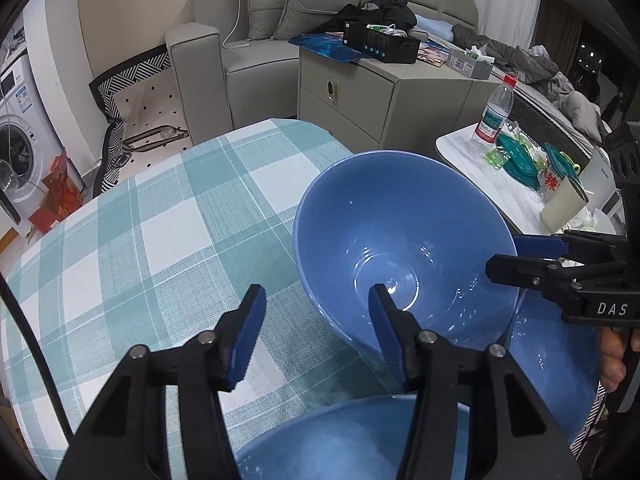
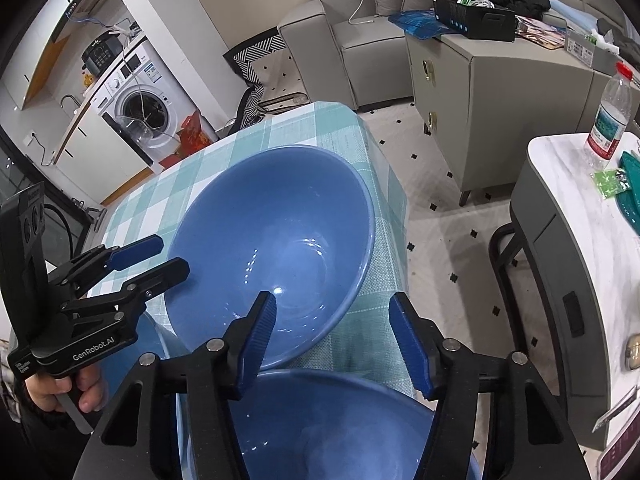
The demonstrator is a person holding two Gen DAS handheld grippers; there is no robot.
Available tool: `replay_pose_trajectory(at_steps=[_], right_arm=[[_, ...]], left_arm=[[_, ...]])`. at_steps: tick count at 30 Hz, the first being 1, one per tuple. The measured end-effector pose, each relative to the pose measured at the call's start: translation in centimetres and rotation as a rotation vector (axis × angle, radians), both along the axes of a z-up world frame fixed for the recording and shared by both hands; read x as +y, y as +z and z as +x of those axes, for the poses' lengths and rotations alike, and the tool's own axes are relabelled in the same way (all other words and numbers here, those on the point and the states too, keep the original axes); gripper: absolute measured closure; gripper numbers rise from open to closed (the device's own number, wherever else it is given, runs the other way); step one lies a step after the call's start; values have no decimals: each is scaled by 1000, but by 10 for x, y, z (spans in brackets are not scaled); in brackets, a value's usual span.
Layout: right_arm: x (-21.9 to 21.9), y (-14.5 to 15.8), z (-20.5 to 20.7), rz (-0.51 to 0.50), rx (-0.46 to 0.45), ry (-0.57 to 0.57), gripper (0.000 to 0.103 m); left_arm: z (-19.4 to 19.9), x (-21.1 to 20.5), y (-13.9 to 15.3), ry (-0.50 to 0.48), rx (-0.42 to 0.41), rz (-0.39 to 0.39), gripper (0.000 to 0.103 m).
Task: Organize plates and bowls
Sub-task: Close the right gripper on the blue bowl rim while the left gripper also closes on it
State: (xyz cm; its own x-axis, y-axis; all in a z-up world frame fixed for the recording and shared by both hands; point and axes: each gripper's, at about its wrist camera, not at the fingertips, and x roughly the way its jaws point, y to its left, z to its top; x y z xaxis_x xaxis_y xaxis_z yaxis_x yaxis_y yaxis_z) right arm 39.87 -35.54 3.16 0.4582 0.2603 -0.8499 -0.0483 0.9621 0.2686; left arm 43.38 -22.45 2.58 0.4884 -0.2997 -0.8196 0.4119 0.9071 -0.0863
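A large blue bowl (image 1: 400, 232) (image 2: 280, 220) sits tilted on the green checked tablecloth (image 1: 160, 220). My left gripper (image 1: 316, 300) (image 2: 172, 256) straddles its left rim, one finger inside and one outside, open, with cloth showing between the outer pad and the bowl. My right gripper (image 2: 332, 308) (image 1: 516, 258) straddles the right rim the same way, open. A second blue bowl (image 1: 340, 444) (image 2: 154, 336) lies under my left gripper. A third blue bowl (image 2: 328, 420) (image 1: 552, 364) lies under my right gripper. A hand (image 2: 60, 392) holds the left gripper's handle.
A white side table (image 1: 460, 152) to the right carries a water bottle (image 1: 494, 114), teal containers (image 1: 520, 156) and a cream cup (image 1: 562, 208). Behind stand a grey cabinet (image 1: 360, 92) and a sofa (image 1: 224, 52); a washing machine (image 2: 148, 108) is far left. The table's far edge drops to the floor.
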Motion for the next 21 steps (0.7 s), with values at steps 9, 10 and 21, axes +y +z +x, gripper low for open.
replay_pose_trajectory(at_steps=[9, 10, 21], right_arm=[[3, -4, 3, 7, 6, 10, 54], [3, -5, 3, 9, 5, 13, 59], [5, -7, 4, -8, 7, 17, 75]], left_arm=[[2, -6, -3, -17, 13, -1, 66], [2, -6, -3, -20, 12, -2, 68], [1, -7, -2, -25, 1, 15, 78]])
